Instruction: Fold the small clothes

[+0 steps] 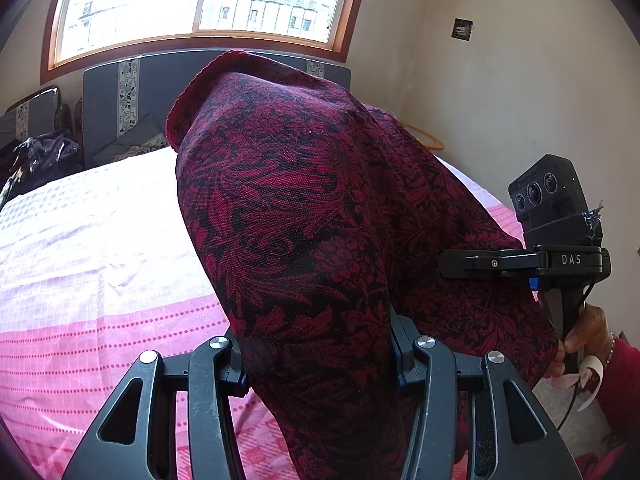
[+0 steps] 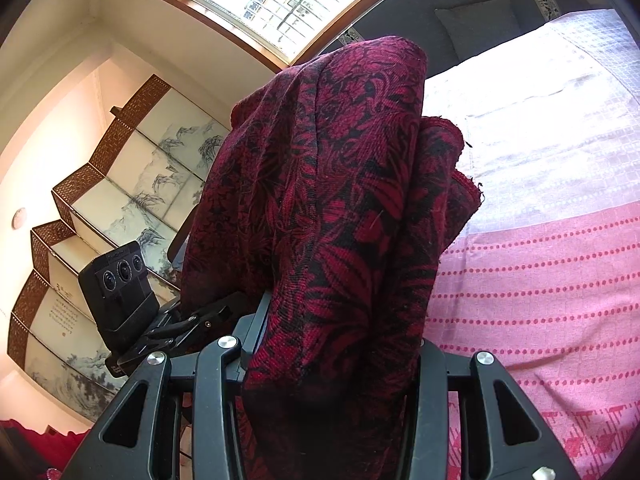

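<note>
I hold one dark red floral garment (image 1: 304,216) up off the pink bed (image 1: 80,264), bunched in both claws: my left claw (image 1: 320,364) is clamped on one thick fold, my right claw (image 2: 332,360) on another. It drapes limp and soft, a woven knit, light I judge, unlikely to slip. Hems and corners would be the better holds than these wads. Count: one garment, two claws, one bed.
</note>
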{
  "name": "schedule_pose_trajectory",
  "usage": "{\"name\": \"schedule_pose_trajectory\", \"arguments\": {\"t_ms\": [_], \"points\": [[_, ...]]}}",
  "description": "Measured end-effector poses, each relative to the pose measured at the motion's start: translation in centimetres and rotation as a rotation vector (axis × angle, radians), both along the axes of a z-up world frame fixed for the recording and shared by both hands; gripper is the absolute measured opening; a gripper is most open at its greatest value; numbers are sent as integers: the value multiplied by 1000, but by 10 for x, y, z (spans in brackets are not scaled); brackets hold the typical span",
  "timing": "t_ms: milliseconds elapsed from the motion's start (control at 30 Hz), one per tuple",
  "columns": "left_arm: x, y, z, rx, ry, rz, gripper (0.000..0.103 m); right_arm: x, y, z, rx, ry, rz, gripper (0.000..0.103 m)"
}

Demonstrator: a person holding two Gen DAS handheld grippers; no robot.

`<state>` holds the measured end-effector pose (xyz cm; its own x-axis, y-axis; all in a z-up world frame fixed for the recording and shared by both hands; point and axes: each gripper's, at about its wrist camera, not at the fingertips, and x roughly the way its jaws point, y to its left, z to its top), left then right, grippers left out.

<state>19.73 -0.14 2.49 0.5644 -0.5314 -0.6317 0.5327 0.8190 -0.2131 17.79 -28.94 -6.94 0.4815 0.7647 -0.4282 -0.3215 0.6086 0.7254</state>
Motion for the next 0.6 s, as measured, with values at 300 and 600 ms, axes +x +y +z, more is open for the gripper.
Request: {"name": "schedule_pose_trajectory", "arguments": {"t_ms": [300, 600], "points": [[-16, 2, -2, -2, 1, 14, 50, -23, 1, -5, -17, 6, 14, 39], [-18, 5, -5, -7, 3, 28, 50, -20, 6, -1, -32, 2, 19, 39]]}}
